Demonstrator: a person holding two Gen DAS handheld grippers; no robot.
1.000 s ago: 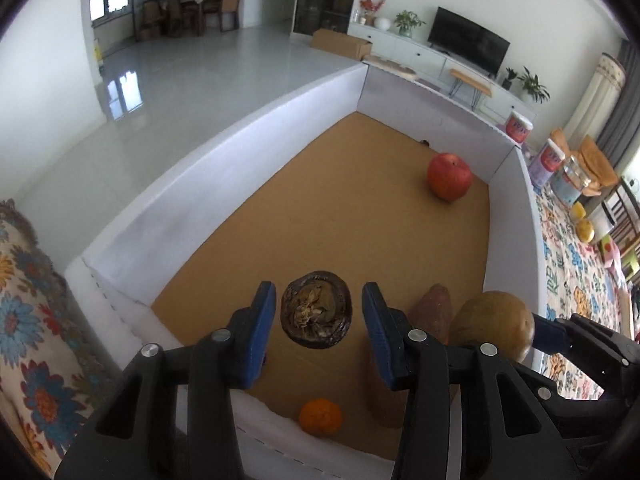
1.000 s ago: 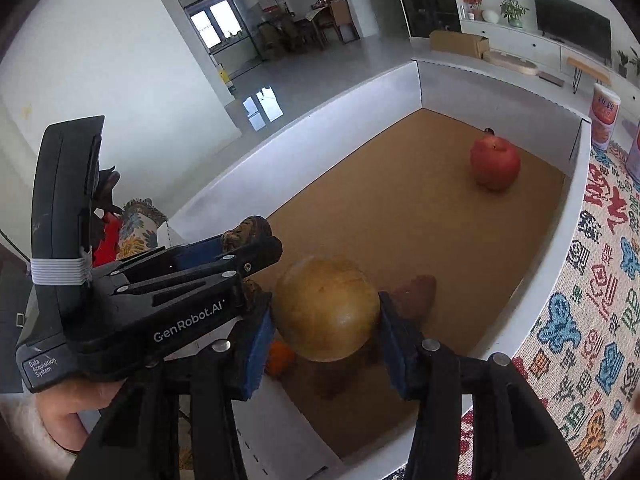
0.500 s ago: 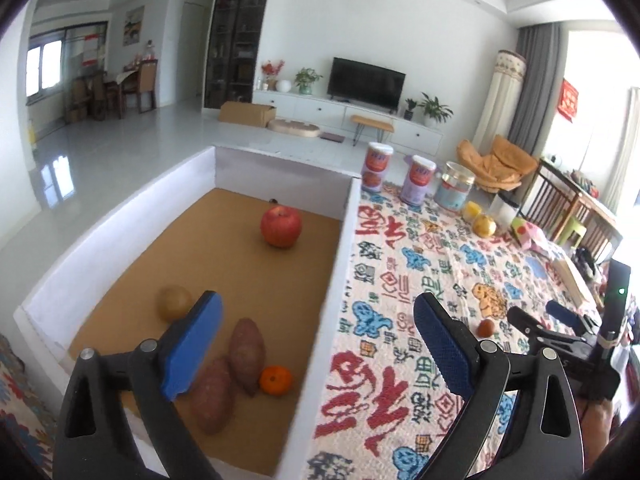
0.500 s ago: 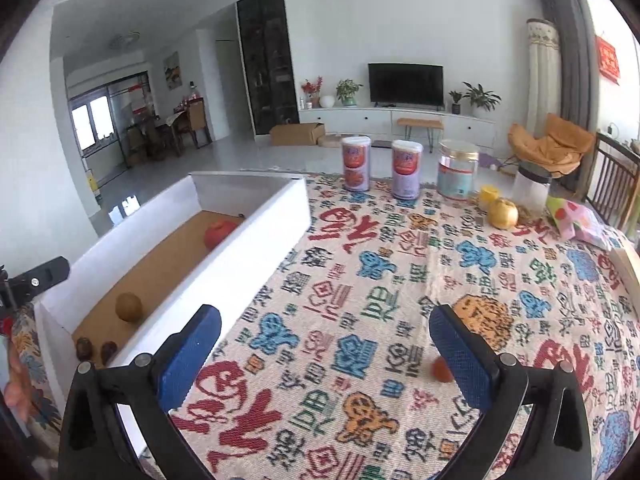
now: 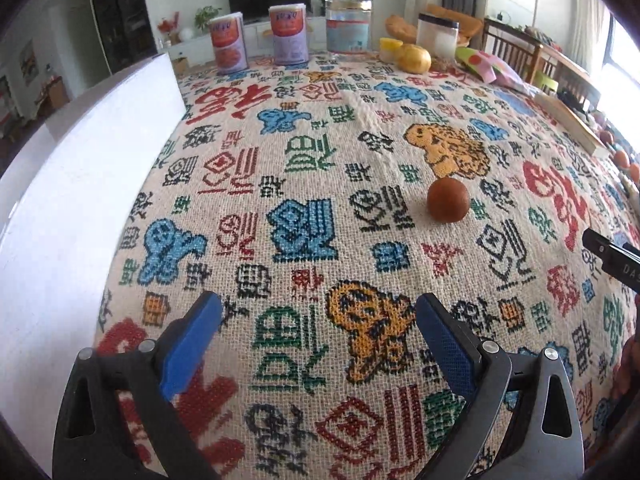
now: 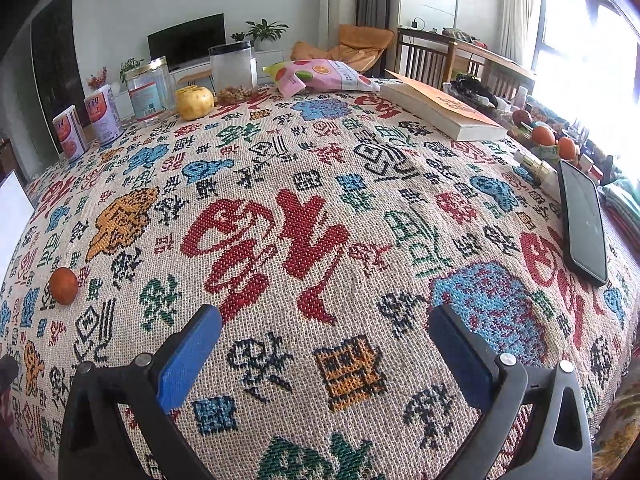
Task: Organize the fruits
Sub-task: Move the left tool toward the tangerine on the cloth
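two black handheld claws with blue pads hang over a woven cloth [image 5: 304, 168] patterned with red, blue, green and orange characters. the left claw [image 5: 318, 316] stands released, its jaws spread wide with nothing but cloth between them. the right claw [image 6: 324, 320] is likewise released and empty, tilted down at the fabric.

the task's nearest piece, a small round brownish-orange fruit [image 5: 447, 200], lies alone on the cloth. in the left wrist view it sits beyond the left claw and off to the right of its pads, well apart from them, just below a woven orange figure. in the right wrist view the same fruit [image 6: 63, 285] rests far to the left of the right claw, clear of its left pad.

a tall white box wall [image 5: 72, 184] runs along the left edge of the cloth. on the right side lie a black phone [image 6: 582, 222] and a thick orange-covered book [image 6: 440, 110].

farther back, a yellow round fruit [image 6: 195, 103] rests near clear jars, with two printed cylindrical tins [image 5: 256, 40] beside them and a pink snack bag [image 6: 320, 74]. small orange fruits [image 6: 554, 140] sit among clutter at the far right edge.
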